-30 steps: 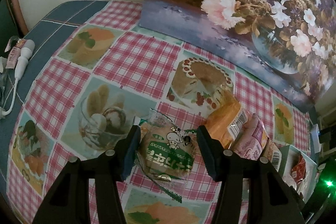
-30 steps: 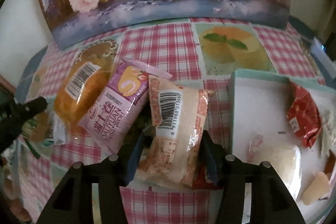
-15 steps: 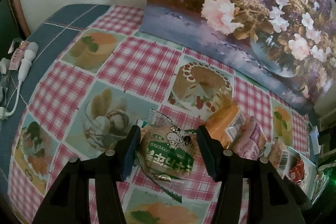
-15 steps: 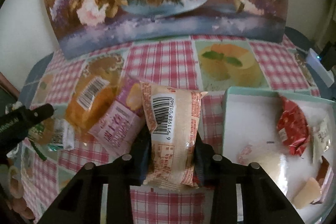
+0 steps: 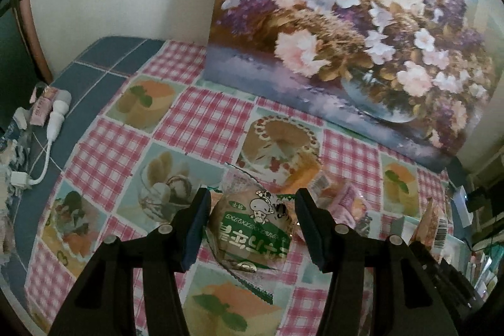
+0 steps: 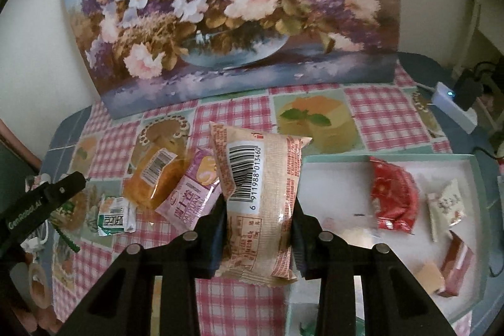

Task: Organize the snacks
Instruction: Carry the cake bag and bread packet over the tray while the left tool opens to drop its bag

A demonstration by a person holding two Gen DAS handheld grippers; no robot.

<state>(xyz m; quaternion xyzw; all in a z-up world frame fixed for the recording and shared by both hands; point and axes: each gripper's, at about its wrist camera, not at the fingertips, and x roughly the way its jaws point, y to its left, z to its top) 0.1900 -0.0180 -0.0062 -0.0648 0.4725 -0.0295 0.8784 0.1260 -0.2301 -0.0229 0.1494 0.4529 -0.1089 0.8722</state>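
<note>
Right claw (image 6: 258, 229) pinches barcode packet (image 6: 258, 197); left claw (image 5: 250, 225) pinches green bun packet (image 5: 252, 230). Risk: slick wrappers slipping before I reach the tray (image 6: 346, 178).

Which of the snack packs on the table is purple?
The purple pack, lying between the orange bun and the barcode pack held in the right hand-held gripper; the others are orange, green or red.

Left gripper (image 5: 252, 224) was matte black with forked struts, silver screw heads and blue-edged pads, right gripper (image 6: 258, 229) matched — white lettering (partly legible) ran along the left gripper's arm.
</note>
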